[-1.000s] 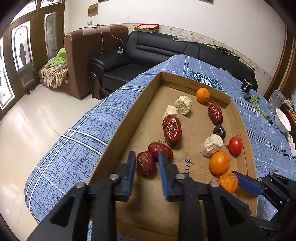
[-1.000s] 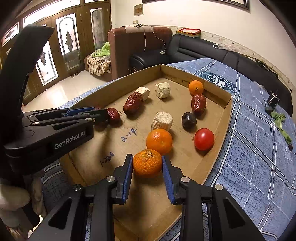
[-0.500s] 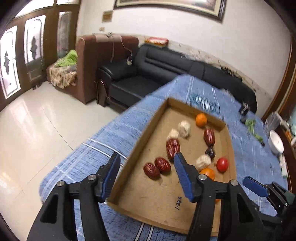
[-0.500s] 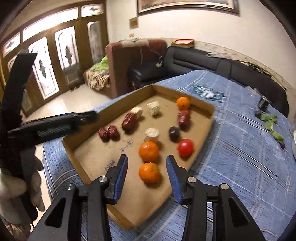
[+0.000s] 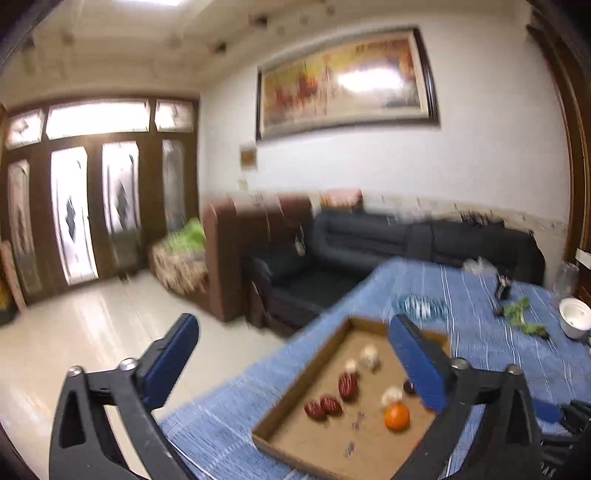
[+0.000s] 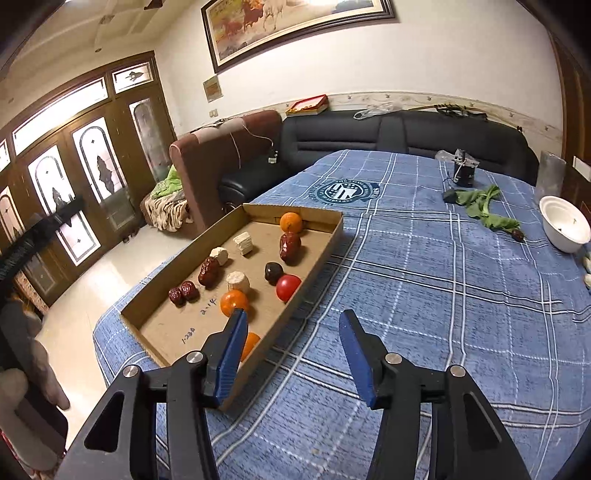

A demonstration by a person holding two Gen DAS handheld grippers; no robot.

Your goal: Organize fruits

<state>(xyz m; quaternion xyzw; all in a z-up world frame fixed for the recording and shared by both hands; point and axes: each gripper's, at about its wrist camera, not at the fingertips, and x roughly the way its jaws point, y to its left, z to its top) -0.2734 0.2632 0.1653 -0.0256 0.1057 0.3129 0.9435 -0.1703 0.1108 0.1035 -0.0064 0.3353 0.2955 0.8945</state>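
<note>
Black sofa (image 6: pixel 406 136) under framed painting (image 6: pixel 295 22), beside glazed wooden doors (image 6: pixel 74 173)

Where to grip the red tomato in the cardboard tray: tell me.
Grip the tomato across its round middle, coming from above. It sits against the tray's right wall with a dark fruit close behind, so pinch along the wall, where its sides look free.
</note>
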